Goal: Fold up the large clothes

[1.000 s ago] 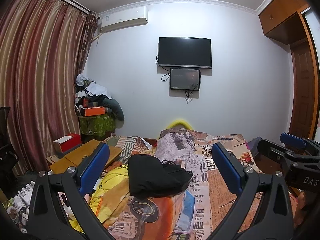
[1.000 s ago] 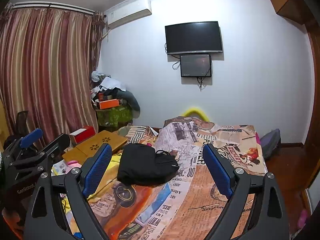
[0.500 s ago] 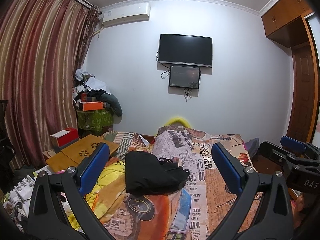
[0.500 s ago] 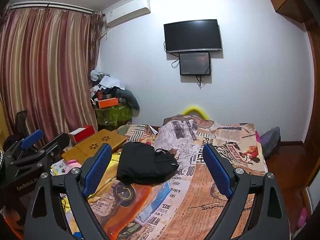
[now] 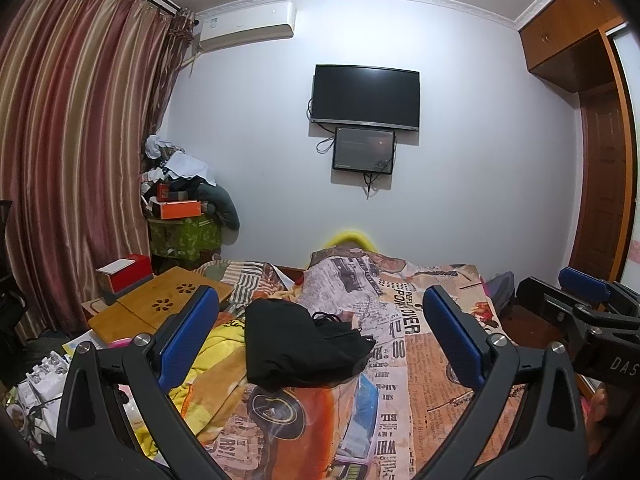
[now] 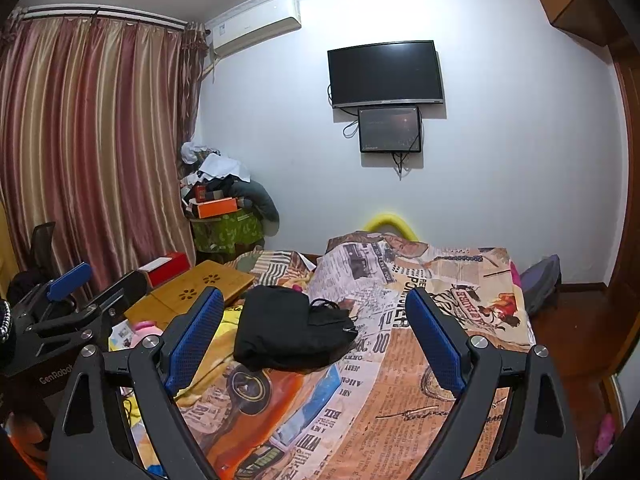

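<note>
A black garment [image 5: 300, 344] lies in a bundle on the bed, on the newspaper-print cover [image 5: 424, 360]; it also shows in the right wrist view [image 6: 288, 328]. A yellow blanket [image 5: 216, 360] lies to its left. My left gripper [image 5: 320, 336] is open and empty, held above the near part of the bed, well short of the garment. My right gripper [image 6: 314, 336] is open and empty, also short of the garment. The right gripper shows at the right edge of the left wrist view [image 5: 584, 300]; the left gripper shows at the left edge of the right wrist view [image 6: 68, 280].
A wooden lap desk [image 5: 160, 304] with a red box [image 5: 128, 272] stands left of the bed. A cluttered pile [image 5: 180, 208] sits in the corner by the curtain [image 5: 72, 160]. A TV [image 5: 366, 96] hangs on the far wall. A backpack [image 6: 540, 284] lies on the floor at right.
Both grippers have tilted slightly upward and shifted, so the bed and garment sit a little lower in view. Both stay open and empty. The garment has not moved.
</note>
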The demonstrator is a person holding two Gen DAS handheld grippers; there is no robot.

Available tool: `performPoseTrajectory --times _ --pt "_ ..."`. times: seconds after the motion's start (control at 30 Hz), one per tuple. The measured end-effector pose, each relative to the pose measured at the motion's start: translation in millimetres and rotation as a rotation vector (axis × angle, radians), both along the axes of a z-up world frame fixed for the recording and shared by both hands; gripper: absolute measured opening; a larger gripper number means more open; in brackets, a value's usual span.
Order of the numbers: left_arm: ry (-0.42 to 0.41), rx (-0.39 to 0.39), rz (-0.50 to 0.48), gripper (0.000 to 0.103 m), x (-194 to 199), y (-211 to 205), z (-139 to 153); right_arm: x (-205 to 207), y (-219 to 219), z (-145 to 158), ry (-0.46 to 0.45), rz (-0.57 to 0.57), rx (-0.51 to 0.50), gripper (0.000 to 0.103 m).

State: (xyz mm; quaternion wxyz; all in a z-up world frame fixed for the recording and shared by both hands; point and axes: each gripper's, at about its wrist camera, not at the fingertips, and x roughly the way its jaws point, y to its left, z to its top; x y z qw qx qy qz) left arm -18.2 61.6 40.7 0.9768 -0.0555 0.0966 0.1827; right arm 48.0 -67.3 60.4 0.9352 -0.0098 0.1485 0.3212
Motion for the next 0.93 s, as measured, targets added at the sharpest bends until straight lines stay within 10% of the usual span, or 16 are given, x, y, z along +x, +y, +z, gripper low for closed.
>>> performPoseTrajectory --times 0.93 --pt "0.016 -0.030 -0.049 0.102 2.9 13.7 -2.3 1.3 1.9 0.6 0.004 -0.013 -0.004 0.091"
